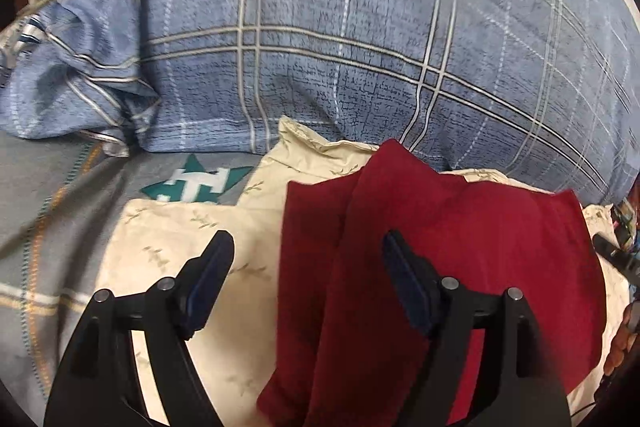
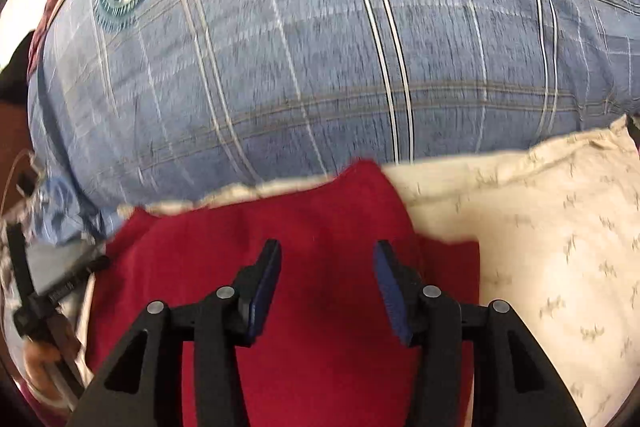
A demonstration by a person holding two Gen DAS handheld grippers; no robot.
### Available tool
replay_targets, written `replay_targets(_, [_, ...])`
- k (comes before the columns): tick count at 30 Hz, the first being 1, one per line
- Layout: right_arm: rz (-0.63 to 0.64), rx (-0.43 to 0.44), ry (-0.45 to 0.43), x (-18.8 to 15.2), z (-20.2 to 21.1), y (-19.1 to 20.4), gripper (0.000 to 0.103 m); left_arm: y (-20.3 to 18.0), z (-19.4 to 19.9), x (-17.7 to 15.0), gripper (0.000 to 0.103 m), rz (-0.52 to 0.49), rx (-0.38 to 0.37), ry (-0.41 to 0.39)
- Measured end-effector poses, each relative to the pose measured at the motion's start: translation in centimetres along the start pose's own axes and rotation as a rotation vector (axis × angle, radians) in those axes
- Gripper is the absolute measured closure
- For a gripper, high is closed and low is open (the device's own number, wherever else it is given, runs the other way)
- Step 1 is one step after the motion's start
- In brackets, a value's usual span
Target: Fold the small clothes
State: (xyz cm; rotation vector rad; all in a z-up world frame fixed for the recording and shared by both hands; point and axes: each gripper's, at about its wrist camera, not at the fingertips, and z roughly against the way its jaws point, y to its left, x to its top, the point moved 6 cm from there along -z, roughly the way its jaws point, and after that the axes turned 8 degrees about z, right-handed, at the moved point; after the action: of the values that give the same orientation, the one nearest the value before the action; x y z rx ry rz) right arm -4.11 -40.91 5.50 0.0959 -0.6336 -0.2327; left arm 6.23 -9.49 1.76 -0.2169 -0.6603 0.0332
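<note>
A dark red garment [image 1: 440, 267] lies folded lengthwise on a cream leaf-print cloth [image 1: 192, 247]. My left gripper [image 1: 308, 247] is open and empty, hovering over the garment's left edge; its right finger is over the red cloth, its left over the cream cloth. In the right wrist view the red garment [image 2: 320, 227] fills the lower middle. My right gripper [image 2: 326, 255] is open and empty just above it. The cream cloth [image 2: 540, 227] lies to its right.
A large blue plaid pillow [image 1: 340, 27] rises right behind the cloths and also shows in the right wrist view [image 2: 320, 47]. A grey bedsheet with a teal star print [image 1: 196, 183] lies at left. The other hand-held gripper [image 2: 40, 291] shows at far left.
</note>
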Motion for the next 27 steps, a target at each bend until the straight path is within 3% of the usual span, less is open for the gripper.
replay_targets(3, [0.007,-0.022,0.107,-2.3,-2.6,-0.3,0.053,0.2,1.7,-0.9,0.026,-0.033,0.018,-0.019])
replay_targets(6, [0.034,-0.065,0.097,-1.7,-1.9,0.1,0.051,0.3,3.1,-1.7,0.026,-0.063,0.036,-0.027])
replay_targets(8, [0.033,-0.021,0.062,-0.7,-0.6,1.6,0.051,0.6,3.8,-2.3,0.026,-0.076,0.051,-0.029])
replay_targets(13, [0.135,0.123,0.035,1.0,0.2,9.3,0.051,1.8,4.9,-3.9,0.026,-0.07,0.055,-0.006])
replay_targets(22, [0.237,0.308,0.098,2.6,-5.3,23.2,0.052,4.4,4.2,-6.0,0.026,0.044,-0.017,0.049])
replay_targets(27, [0.298,0.269,0.179,3.2,-9.7,26.5,0.049,5.1,2.6,-6.1,0.026,0.075,-0.039,0.09])
